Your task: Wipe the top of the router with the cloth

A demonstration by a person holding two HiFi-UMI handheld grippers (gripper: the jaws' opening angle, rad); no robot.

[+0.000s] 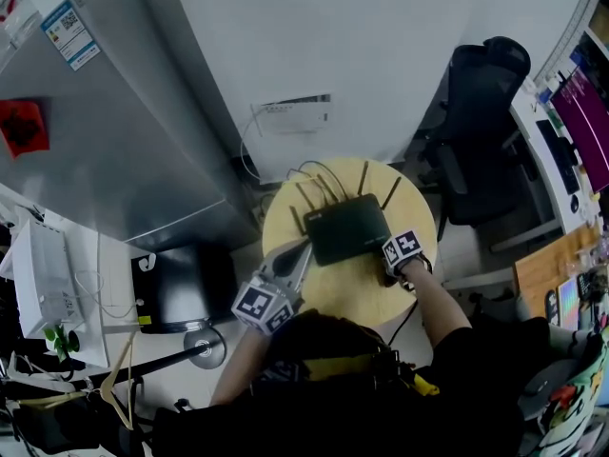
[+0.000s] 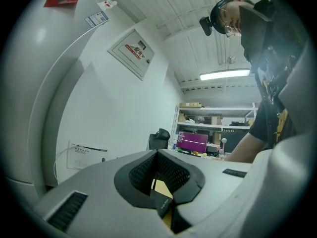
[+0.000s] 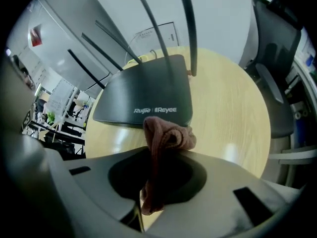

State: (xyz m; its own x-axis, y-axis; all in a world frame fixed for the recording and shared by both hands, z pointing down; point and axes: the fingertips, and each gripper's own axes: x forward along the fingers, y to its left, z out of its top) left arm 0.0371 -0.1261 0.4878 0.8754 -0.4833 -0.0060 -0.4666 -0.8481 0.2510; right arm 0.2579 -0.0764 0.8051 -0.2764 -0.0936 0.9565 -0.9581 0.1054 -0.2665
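Right gripper (image 3: 150, 180) holds cloth (image 3: 167, 135) at router (image 3: 143, 90) edge; left gripper (image 2: 161, 195) clamps router corner.

The black router (image 3: 143, 90) had white letters near its front edge. They read "Ruijie" and "Reyee", with a thin line between the two words. A blue and white sticker (image 1: 69, 31) on the big grey cabinet (image 1: 124, 131) had print too small to read. So did the paper (image 1: 293, 114) on the white wall (image 1: 381, 46) and the red words on the wall box (image 2: 132, 52).
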